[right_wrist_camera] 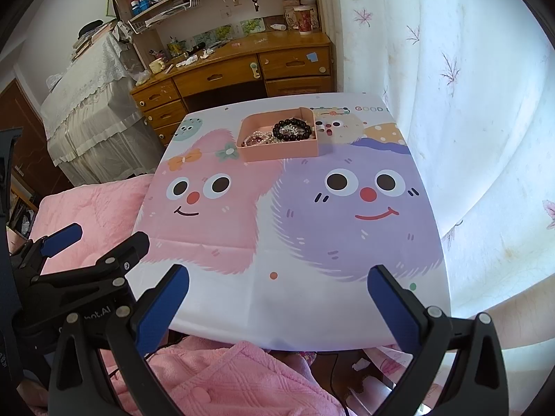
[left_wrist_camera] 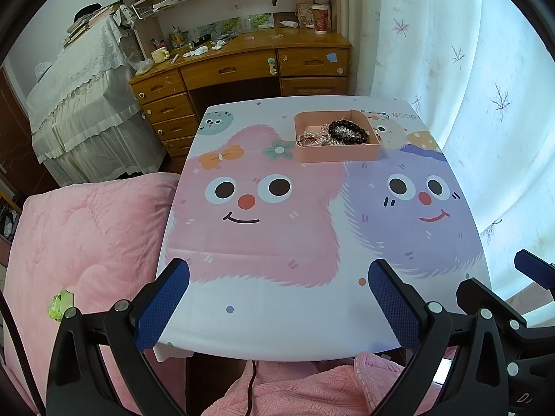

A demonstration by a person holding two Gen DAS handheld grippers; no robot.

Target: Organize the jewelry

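Pink tray [left_wrist_camera: 338,154] at twelve o'clock on the tabletop [left_wrist_camera: 277,326] holds a dark bead bracelet [left_wrist_camera: 348,131] atop tangled pale chains [left_wrist_camera: 314,138], so with both the left gripper [left_wrist_camera: 278,298] and right gripper [right_wrist_camera: 278,300] fingers apart and empty, lifting one piece risks dragging others out.

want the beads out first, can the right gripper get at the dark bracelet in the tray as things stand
Probably yes. The right gripper is open, empty, at the table's near edge. The dark bracelet lies on top in the open tray at the far side, with only bare tablecloth between.
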